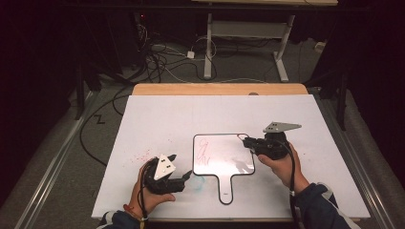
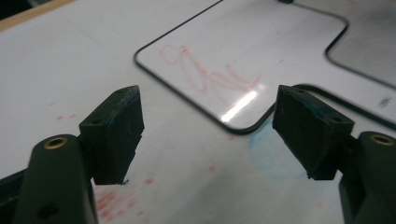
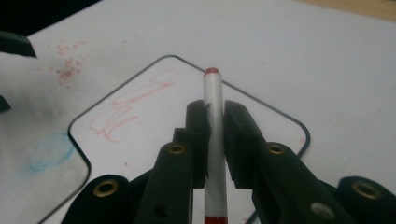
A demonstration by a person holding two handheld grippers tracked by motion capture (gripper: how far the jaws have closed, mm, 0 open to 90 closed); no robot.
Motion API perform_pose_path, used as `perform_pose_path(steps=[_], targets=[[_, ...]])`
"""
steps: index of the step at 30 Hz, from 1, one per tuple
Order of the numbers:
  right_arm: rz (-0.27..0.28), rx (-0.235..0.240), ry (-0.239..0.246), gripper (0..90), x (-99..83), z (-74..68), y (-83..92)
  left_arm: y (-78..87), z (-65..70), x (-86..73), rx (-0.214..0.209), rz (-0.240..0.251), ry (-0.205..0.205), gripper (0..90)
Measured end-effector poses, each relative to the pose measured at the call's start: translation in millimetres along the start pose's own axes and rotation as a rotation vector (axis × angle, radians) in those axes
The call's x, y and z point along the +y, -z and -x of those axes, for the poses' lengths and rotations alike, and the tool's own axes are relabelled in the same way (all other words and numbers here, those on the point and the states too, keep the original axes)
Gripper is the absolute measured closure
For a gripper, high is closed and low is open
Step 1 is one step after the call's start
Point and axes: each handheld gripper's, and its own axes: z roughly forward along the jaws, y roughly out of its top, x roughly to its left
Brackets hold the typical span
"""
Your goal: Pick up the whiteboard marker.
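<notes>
Gripping a red marker (image 3: 214,140) over the whiteboard's (image 1: 224,164) right edge, right tool (image 1: 249,143) is clamped, left tool (image 1: 184,177) gapes empty beside board's lower-left corner on table (image 1: 157,119).

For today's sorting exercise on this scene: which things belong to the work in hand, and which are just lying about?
In the job:
- red marker, clamped in the right gripper
- paddle-shaped whiteboard with red scribble
- left gripper, jaws open and empty, beside the board

Just lying about:
- white table sheet with red specks and a blue smudge
- floor cables
- desk frame behind
</notes>
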Motion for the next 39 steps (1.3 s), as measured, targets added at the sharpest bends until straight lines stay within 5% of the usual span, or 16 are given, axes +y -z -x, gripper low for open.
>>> perform_pose_path(steps=[9, 16, 25, 39], targets=[[0.100, 0.101, 0.020, 81.4, 4.6, -33.0, 0.5, -26.6, 27.7, 39.8, -0.197, 0.092, 0.074, 25.9], [0.142, 0.139, 0.036, 81.4, 0.8, -57.3, -7.1, -49.5, 43.6, 61.5, -0.287, 0.126, 0.114, 30.2], [0.174, 0.161, 0.032, 81.3, -3.5, -67.5, -7.0, -65.4, 51.0, 68.7, -0.324, 0.131, 0.123, 39.5], [0.196, 0.150, 0.053, 80.7, -2.3, -73.0, -2.2, -63.7, 42.0, 70.2, -0.270, 0.109, 0.083, 77.2]])
